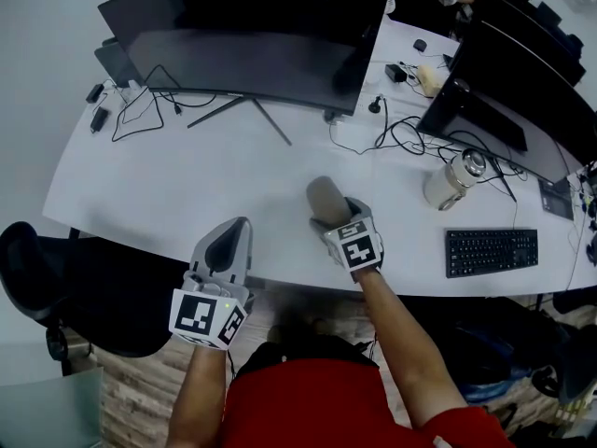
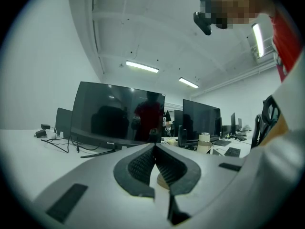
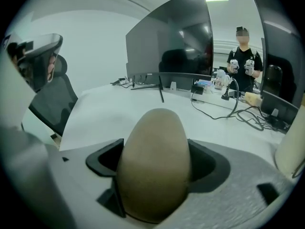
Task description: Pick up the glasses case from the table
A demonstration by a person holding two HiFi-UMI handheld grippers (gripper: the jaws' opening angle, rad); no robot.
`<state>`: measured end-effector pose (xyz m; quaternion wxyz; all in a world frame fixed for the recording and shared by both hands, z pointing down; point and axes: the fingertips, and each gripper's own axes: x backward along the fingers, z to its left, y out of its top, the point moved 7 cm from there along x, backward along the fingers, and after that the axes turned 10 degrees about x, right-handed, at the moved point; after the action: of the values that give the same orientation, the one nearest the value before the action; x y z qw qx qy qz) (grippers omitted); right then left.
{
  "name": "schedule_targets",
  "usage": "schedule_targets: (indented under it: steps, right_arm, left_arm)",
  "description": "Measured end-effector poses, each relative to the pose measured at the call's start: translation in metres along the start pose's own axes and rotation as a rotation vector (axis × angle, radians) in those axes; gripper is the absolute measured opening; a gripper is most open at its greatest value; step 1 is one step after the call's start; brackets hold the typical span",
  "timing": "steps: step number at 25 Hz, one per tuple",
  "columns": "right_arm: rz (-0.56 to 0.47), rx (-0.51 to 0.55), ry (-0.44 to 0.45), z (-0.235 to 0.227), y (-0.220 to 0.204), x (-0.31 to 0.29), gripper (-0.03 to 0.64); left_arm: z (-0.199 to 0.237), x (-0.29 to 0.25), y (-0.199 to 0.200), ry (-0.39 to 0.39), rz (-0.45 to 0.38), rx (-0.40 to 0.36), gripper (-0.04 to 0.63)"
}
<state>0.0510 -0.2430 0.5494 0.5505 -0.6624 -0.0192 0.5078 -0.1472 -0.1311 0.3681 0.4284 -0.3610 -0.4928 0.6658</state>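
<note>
Between the right gripper [image 1: 332, 220] jaws: glasses case [image 1: 325, 196] lying on table [image 1: 187, 180], jaws spread wide either side, pads seemingly not pressing | left gripper [image 1: 241, 224] alongside: jaws together, empty.

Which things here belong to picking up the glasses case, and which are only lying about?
Job in hand: glasses case; right gripper, open, jaws around the case; table.

Lying about: monitors; keyboard; cables; white lidded container; left gripper, shut.
</note>
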Motion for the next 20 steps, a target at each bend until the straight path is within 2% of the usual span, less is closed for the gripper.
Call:
schedule_targets:
  steps: [7,13,20]
  right_arm:
    - [-0.034,-0.033,-0.004,0.001,0.004,0.011,0.391]
    - [-0.193,-0.070,-0.043,0.007,0.035,0.060,0.390]
    - [-0.440,-0.082,-0.102,0.018,0.085,0.158,0.390]
  left_arm:
    - [-0.004,0.010,0.000,-0.010,0.004,-0.001,0.011]
    - [-0.012,0.019,0.006,-0.032,-0.015,-0.004,0.011]
    - [-0.029,0.032,0.024,-0.074,-0.065,-0.018,0.011]
